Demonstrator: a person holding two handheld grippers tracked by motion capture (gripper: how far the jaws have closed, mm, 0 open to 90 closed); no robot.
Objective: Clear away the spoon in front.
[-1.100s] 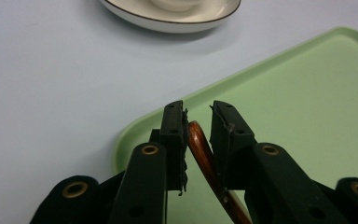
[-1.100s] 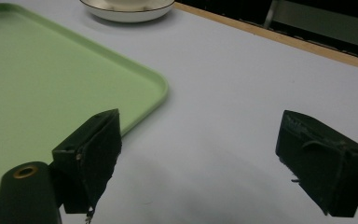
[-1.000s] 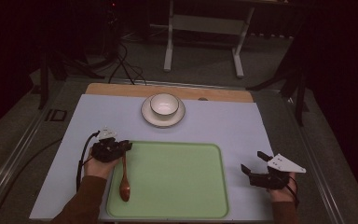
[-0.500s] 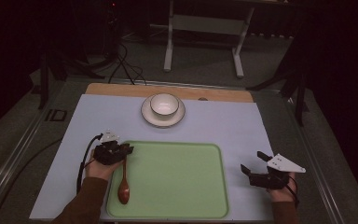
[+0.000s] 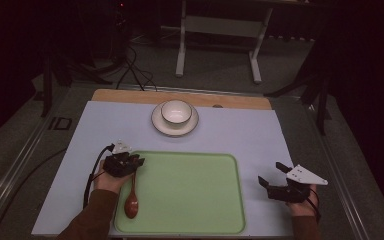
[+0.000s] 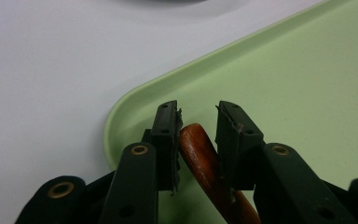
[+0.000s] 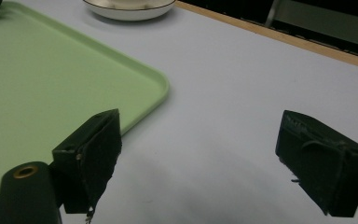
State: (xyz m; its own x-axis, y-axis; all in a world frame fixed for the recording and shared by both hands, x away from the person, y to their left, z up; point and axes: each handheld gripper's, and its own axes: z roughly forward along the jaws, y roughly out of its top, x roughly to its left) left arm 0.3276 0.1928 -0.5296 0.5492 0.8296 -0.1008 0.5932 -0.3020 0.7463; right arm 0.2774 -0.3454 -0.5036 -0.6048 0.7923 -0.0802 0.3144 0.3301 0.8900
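Left hand-held gripper [image 5: 130, 161] sits at the near-left corner of the green tray [image 5: 190, 200], jaws narrowed around the handle tip of a wooden spoon [image 5: 131, 200]. In the left gripper view the spoon handle [image 6: 205, 163] touches the left pad [image 6: 173, 140]; a small gap shows on the other side. Spoon runs back from the jaws toward the person, bowl end resting on the tray by its left rim. Right hand-held gripper [image 5: 272, 176] rests on the bench [image 5: 240, 135] just right of the tray, jaws spread wide, nothing between them. Bowl [image 5: 175, 112] on a plate [image 5: 175, 125] sits well ahead of both grippers, beyond the tray.
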